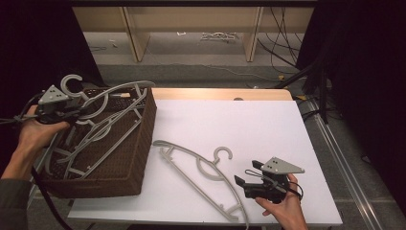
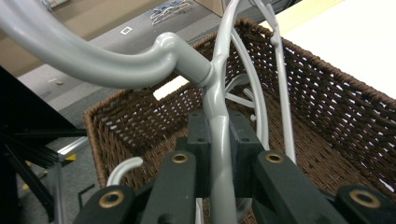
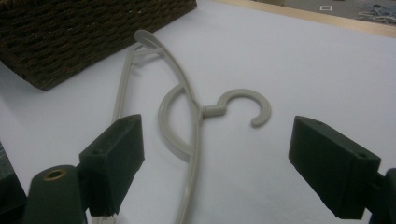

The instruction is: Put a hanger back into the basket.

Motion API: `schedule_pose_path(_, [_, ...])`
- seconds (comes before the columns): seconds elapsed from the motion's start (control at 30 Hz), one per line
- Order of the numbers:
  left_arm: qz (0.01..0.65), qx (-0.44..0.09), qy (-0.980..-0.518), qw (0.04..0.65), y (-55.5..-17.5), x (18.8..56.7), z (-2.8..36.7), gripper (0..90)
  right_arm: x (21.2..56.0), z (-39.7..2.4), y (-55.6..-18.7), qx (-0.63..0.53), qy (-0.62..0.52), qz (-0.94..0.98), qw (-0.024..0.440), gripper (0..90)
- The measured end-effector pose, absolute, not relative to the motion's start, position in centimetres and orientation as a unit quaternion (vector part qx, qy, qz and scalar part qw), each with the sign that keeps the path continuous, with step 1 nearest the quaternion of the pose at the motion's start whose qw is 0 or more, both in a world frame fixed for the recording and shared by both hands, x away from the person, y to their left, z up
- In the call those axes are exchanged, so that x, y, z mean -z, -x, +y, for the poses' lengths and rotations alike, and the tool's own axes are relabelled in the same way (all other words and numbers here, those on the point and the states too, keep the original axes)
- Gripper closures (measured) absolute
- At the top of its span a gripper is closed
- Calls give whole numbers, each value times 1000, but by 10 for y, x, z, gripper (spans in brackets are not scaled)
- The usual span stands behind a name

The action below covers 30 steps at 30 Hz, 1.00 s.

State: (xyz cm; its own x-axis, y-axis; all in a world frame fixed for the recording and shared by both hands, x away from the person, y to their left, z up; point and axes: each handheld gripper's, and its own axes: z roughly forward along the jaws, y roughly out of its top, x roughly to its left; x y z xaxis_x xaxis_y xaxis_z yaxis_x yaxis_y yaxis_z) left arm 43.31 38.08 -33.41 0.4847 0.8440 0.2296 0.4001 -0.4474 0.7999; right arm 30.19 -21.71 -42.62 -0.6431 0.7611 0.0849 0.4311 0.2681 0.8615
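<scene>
Right gripper (image 1: 245,179), jaws apart, sits just beside the loose grey hanger (image 1: 206,177) lying flat on the white table (image 1: 249,124), long axis diagonal, hook toward it, while the left gripper (image 1: 79,111) clamps another hanger (image 2: 217,130) above the wicker basket (image 1: 129,172), dim room beyond

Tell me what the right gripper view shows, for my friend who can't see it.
A grey plastic hanger lies flat on the white table, its hook curling to the right. The right gripper has its two black jaws wide apart just in front of it, touching nothing. A brown woven basket sits at the top left.
</scene>
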Motion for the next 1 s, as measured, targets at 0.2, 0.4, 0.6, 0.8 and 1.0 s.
schedule_pose_path(0.2, [408,-319,-788,333,-432,344,396,816,427,-217,-303,-470,-381,776,178,192])
schedule_pose_path(0.4, [413,-312,-785,340,-433,350,399,816,428,-216,-303,-472,-380,775,179,192])
schedule_pose_path(0.6, [411,-303,-803,306,-437,355,397,815,429,-216,-304,-471,-380,776,178,192])
schedule_pose_path(0.8, [420,-289,-809,295,-442,368,392,814,429,-217,-304,-468,-385,777,169,192])
schedule_pose_path(1.0, [438,-274,-802,300,-448,385,388,813,428,-218,-304,-455,-384,784,176,194])
